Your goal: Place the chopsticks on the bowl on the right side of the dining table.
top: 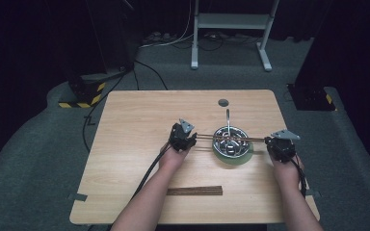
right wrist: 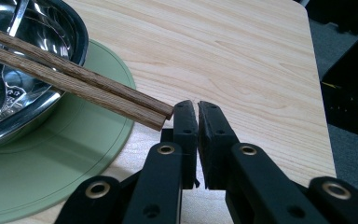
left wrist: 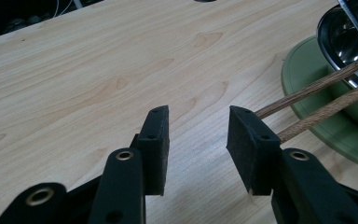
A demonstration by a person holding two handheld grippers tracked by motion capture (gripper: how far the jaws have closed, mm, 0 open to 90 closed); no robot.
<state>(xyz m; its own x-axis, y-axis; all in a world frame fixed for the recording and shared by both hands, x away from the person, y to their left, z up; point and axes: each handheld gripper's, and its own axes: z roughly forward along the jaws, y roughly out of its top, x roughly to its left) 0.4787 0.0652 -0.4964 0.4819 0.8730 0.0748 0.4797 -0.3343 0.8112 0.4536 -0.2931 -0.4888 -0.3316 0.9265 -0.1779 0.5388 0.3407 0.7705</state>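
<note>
Chopsticks [top: 231, 138], two, lie across one steel bowl [top: 230, 142].

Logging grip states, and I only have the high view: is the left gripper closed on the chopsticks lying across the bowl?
Observer: No. In the left gripper view, the left gripper is open with nothing between its pads. The chopsticks run up behind the outer side of one pad, which hides their ends.
Operator: And the right one?
Observer: The right gripper is shut with nothing between its jaws. The chopsticks lie side by side over the rim of the bowl, and their ends meet the outer side of one jaw tip.
</note>
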